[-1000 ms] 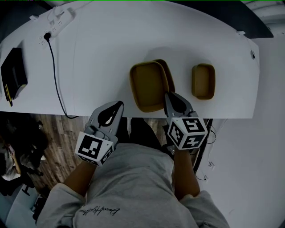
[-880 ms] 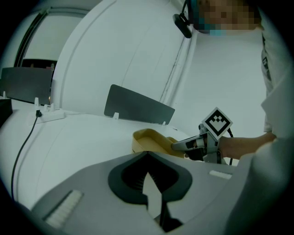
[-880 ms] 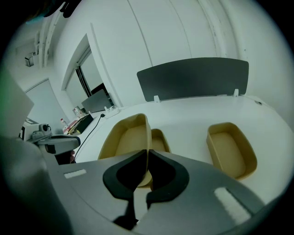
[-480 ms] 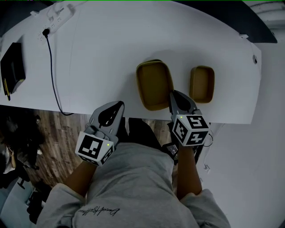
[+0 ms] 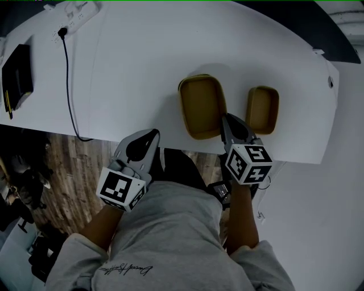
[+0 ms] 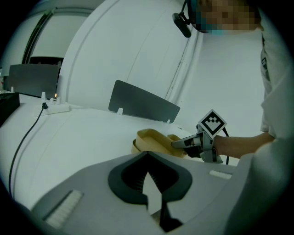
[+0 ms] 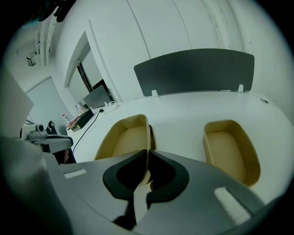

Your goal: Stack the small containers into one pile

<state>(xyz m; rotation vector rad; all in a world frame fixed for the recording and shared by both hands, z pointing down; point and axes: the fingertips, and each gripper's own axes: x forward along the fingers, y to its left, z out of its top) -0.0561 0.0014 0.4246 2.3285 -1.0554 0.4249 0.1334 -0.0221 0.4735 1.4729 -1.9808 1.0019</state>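
Two tan containers sit nested as one stack point(image 5: 202, 105) near the front edge of the white table point(image 5: 142, 57); the same stack point(image 7: 126, 137) point(image 6: 151, 140) shows in both gripper views. My right gripper point(image 5: 226, 118) point(image 7: 147, 158) is shut on the stack's right rim, the thin wall pinched between its pads. A smaller tan container point(image 5: 263, 108) point(image 7: 229, 149) stands alone just to the right. My left gripper point(image 5: 149, 135) point(image 6: 146, 156) hangs off the table's front edge, shut with nothing in it.
A power strip point(image 5: 74, 11) and its black cable point(image 5: 68, 74) lie at the far left, beside a black case point(image 5: 16, 71). A grey divider panel point(image 7: 197, 71) stands at the table's far side. Wooden floor point(image 5: 74, 165) shows below the front edge.
The upper container sat skewed over the lower one and now sits squarely in it. My right gripper shifted slightly right with it. The left gripper has stayed put.
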